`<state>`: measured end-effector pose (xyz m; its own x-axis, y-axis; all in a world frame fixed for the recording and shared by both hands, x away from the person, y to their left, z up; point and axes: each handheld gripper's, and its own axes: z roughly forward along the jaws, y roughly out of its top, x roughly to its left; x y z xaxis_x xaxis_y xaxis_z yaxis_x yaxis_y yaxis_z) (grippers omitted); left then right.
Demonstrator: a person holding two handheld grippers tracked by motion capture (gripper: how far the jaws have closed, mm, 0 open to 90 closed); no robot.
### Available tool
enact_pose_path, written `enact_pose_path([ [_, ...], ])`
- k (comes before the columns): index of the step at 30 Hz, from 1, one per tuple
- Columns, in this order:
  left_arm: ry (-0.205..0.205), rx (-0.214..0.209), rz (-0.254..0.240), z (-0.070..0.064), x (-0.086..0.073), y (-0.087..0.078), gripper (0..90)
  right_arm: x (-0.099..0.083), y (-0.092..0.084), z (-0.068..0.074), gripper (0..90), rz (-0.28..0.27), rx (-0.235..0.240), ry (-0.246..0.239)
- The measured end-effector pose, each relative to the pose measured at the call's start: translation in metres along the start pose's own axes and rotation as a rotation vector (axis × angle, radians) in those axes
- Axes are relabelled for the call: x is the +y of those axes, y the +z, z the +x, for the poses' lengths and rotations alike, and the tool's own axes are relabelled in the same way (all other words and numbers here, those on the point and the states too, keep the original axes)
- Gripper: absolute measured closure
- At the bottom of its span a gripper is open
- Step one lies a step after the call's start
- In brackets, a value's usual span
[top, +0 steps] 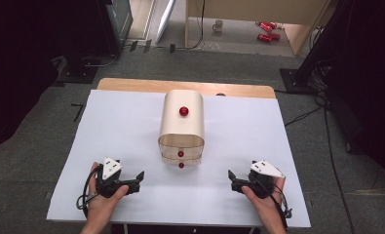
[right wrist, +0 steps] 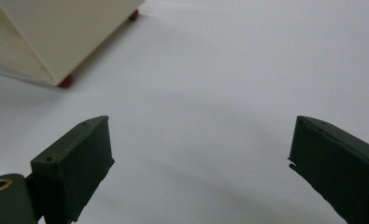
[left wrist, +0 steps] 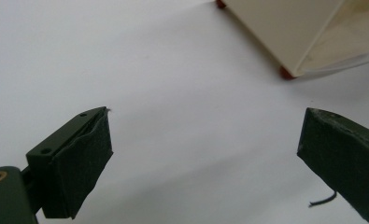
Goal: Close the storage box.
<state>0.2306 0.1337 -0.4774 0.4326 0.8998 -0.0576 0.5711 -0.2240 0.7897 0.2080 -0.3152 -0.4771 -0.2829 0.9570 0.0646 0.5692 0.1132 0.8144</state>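
Note:
A cream drawer box (top: pixel 182 124) with rounded corners stands in the middle of the white table top (top: pixel 131 126). It carries a red knob (top: pixel 183 111) on top and two red knobs (top: pixel 181 154) on its front. My left gripper (top: pixel 140 178) rests near the front edge, left of the box, open with nothing between its jaws. The right gripper (top: pixel 231 178) mirrors it on the right, also open and empty. In the left gripper view the left gripper (left wrist: pixel 205 135) faces bare table, with the box corner (left wrist: pixel 275 28) and a red foot (left wrist: pixel 286 73) at upper right. In the right gripper view, past the right gripper (right wrist: pixel 198 135), the box (right wrist: pixel 65 32) sits at upper left.
A wooden strip (top: pixel 180 87) shows along the table's far edge. Grey carpet surrounds the table. Dark stands (top: pixel 321 53) flank it at both sides. A mug (top: pixel 218 25) and red cans (top: pixel 267 30) lie on the floor far behind.

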Motion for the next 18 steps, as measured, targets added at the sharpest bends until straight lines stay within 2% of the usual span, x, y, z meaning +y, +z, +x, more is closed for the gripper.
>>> enact_pose_path([
  [5, -0.035, 0.036, 0.013, 0.029, -0.009, -0.011, 3.1, -0.007, -0.009, -0.021, 5.9, 0.005, -0.036, 0.028],
  [7, -0.046, 0.063, 0.019, 0.04, -0.012, -0.015, 3.1, -0.01, -0.012, -0.03, 5.9, 0.01, -0.054, 0.037],
  [12, -0.028, 0.146, 0.05, 0.067, -0.021, -0.02, 3.1, -0.02, -0.018, -0.049, 5.9, 0.021, -0.094, 0.067],
  [16, -0.07, 0.146, 0.085, 0.084, -0.028, -0.019, 3.2, -0.029, -0.02, -0.065, 5.9, 0.046, -0.137, 0.088],
  [17, -0.071, 0.14, 0.085, 0.085, -0.029, -0.018, 3.2, -0.033, -0.019, -0.068, 5.9, 0.058, -0.148, 0.099],
  [18, -0.05, 0.14, 0.089, 0.082, -0.029, -0.017, 3.2, -0.036, -0.018, -0.07, 6.2, 0.074, -0.159, 0.109],
])
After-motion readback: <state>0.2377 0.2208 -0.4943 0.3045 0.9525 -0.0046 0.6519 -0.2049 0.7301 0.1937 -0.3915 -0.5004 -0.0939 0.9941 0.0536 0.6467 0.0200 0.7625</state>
